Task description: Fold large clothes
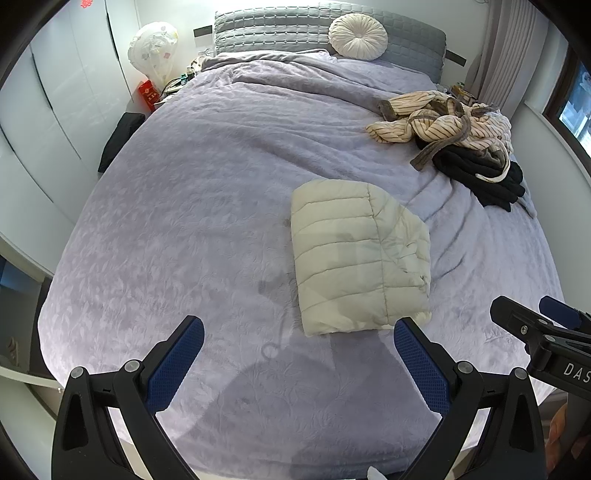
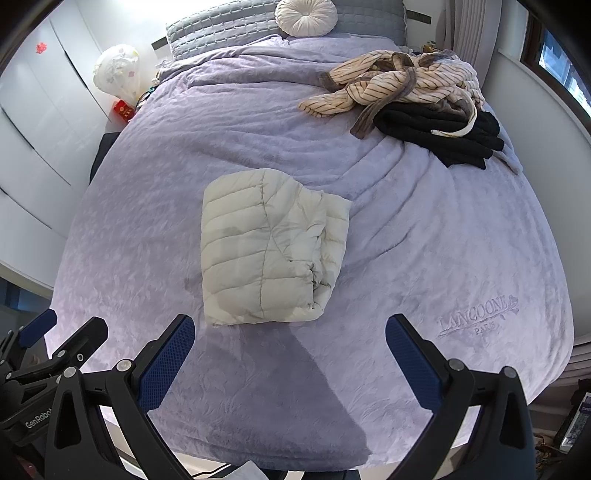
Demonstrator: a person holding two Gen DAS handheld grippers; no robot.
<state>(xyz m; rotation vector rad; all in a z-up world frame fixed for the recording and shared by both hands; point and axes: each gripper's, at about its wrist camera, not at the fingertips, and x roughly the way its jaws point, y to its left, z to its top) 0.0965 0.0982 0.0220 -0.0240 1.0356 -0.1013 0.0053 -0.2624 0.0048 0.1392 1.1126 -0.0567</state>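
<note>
A cream quilted puffer jacket (image 1: 358,254) (image 2: 269,247) lies folded into a compact rectangle on the lilac bedspread (image 1: 203,206) (image 2: 424,229). My left gripper (image 1: 299,332) hovers open above the foot of the bed, just short of the jacket's near edge. My right gripper (image 2: 290,328) is open too, near the jacket's front right corner, and holds nothing. The right gripper shows at the right edge of the left wrist view (image 1: 546,332); the left one shows at the lower left of the right wrist view (image 2: 55,347).
A striped beige robe (image 1: 443,118) (image 2: 395,81) lies crumpled over a black garment (image 1: 484,177) (image 2: 443,136) at the bed's far right. A round white cushion (image 1: 357,36) (image 2: 306,16) leans on the grey headboard. White wardrobe doors (image 1: 55,103) stand left; a curtain (image 1: 498,48) hangs far right.
</note>
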